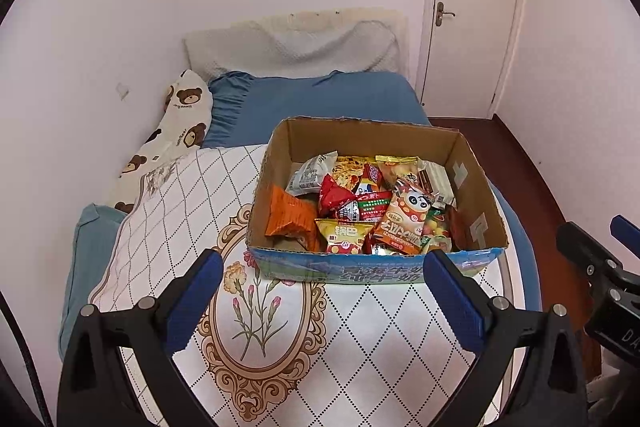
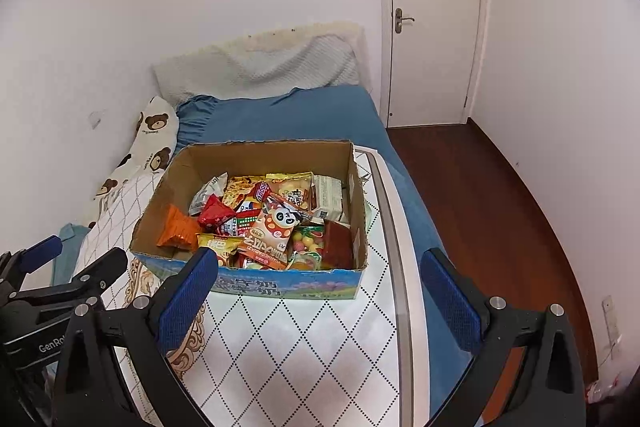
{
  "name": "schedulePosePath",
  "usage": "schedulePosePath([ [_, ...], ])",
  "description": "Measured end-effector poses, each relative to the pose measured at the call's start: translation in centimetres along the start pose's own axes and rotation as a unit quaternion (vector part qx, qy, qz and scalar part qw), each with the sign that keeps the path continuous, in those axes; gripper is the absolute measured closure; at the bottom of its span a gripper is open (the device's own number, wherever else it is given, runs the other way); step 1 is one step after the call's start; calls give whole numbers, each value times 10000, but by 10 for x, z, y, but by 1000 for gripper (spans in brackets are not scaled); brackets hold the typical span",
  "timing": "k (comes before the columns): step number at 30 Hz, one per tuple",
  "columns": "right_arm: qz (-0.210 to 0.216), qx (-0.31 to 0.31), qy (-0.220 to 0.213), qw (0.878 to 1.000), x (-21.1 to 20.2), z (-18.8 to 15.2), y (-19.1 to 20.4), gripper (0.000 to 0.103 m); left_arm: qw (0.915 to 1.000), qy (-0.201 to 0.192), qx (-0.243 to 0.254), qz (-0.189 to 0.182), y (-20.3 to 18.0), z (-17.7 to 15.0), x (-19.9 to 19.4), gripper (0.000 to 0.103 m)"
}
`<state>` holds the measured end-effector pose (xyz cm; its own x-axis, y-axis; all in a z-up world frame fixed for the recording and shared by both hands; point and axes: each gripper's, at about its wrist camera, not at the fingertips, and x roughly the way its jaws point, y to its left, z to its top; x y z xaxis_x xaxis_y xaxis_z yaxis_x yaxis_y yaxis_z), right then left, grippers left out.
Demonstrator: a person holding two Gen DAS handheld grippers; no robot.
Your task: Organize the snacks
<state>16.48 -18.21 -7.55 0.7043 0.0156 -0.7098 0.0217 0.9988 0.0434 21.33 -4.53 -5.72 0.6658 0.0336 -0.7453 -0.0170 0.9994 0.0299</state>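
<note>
I hold two grippers above a tabletop (image 1: 360, 347) covered by a diamond-patterned cloth; a bed (image 1: 320, 99) lies beyond it. My left gripper (image 1: 322, 297) fills the bottom of the left wrist view, jaws spread wide and holding nothing. My right gripper (image 2: 320, 297) fills the bottom of the right wrist view, jaws likewise spread and empty.

The snacks (image 1: 372, 203) sit heaped in an open cardboard box (image 1: 376, 271) on the tabletop. In the left view the box lies ahead of the jaws, centre to right of centre. In the right view it lies ahead, left of centre. So the box sits between my two hands, forward of both, neither one clearly nearer.

The box's long axis runs left to right across each frame, its blue printed wall facing me. An orange packet (image 1: 290, 217) leans at the box's left end, closer to my left hand; a dark red packet (image 2: 338, 243) lies at its right end, closer to my right hand. A panda packet (image 1: 404, 219) rests on top, near the middle.
</note>
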Motion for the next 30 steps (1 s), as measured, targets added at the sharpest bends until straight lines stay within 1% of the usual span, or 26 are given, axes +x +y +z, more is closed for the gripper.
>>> schedulePosePath([
  [30,-32,27,4,10000,0,0,3,0,10000,-43,-59,18,5,4,-2,0],
])
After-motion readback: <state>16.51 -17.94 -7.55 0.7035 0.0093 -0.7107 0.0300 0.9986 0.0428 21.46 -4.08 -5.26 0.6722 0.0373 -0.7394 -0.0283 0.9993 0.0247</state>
